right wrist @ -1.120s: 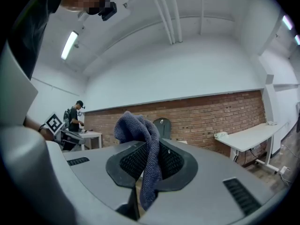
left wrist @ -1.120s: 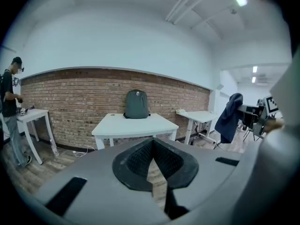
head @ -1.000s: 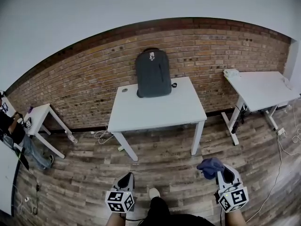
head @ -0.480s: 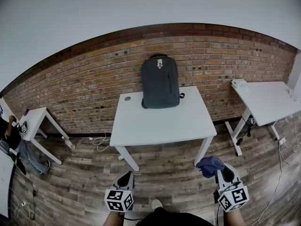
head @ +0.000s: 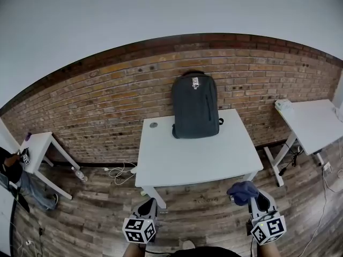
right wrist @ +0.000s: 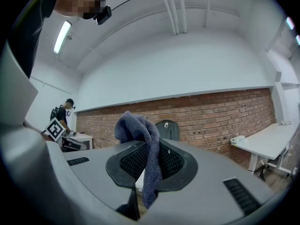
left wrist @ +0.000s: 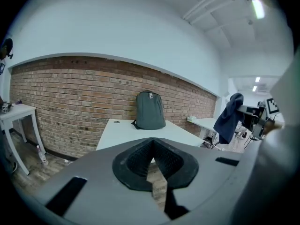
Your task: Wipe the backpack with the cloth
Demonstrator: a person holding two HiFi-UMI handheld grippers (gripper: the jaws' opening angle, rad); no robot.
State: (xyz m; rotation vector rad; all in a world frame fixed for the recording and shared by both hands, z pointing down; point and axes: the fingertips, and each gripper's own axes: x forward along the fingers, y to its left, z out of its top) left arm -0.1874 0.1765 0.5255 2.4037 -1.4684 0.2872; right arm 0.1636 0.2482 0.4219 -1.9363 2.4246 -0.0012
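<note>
Grey backpack [head: 195, 106] leans upright on the brick wall [head: 107, 106] at the white table's [head: 198, 162] far edge, well apart from both grippers. The right gripper [head: 252, 201] clamps the blue cloth [head: 242, 191], while the left gripper [head: 147, 210] sits closed and empty; unbraced wiping may topple the backpack.

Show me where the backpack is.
In the head view, the backpack stands upright at the back of the white table, against the brick wall, right of centre.

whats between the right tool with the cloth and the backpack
In the head view, only bare white table top, plus a strip of wooden floor, separates the right tool, shut on the cloth, from the backpack.
</note>
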